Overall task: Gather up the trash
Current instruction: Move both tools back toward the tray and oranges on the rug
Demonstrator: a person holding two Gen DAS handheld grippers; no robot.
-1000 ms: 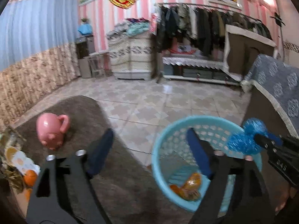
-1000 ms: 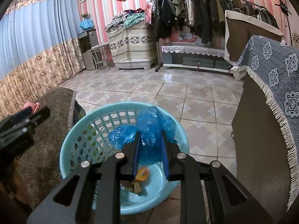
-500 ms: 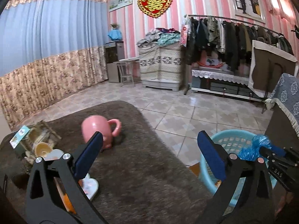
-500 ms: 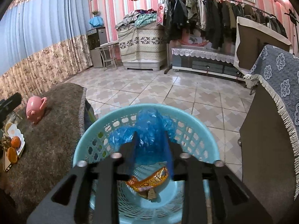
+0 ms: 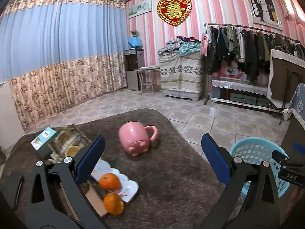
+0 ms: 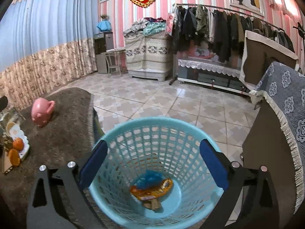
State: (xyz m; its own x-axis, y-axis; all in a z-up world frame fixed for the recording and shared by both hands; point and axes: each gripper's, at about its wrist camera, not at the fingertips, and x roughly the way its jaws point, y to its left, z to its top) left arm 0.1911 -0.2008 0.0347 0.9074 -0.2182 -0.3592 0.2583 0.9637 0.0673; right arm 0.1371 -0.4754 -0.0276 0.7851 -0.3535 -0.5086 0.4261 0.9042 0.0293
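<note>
Currently the right tool [image 6: 153, 160] is hovering over the basket [image 6: 122, 133], spread and holding nothing. At the basket bottom, a blue bag [image 6: 150, 177] is lying partly hidden under an orange wrapper [image 6: 152, 189]. The left tool [image 5: 152, 160] is hanging spread above the worktop [image 5: 171, 181], masking part of the plate [image 5: 131, 188]; the basket [image 5: 249, 150] is showing cropped.

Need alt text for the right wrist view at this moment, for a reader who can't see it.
The open right gripper hangs empty above a light blue mesh basket on the tiled floor, with a crumpled blue bag and an orange wrapper lying at its bottom. To the left, a pink mug lies on a brown-covered table.
</note>
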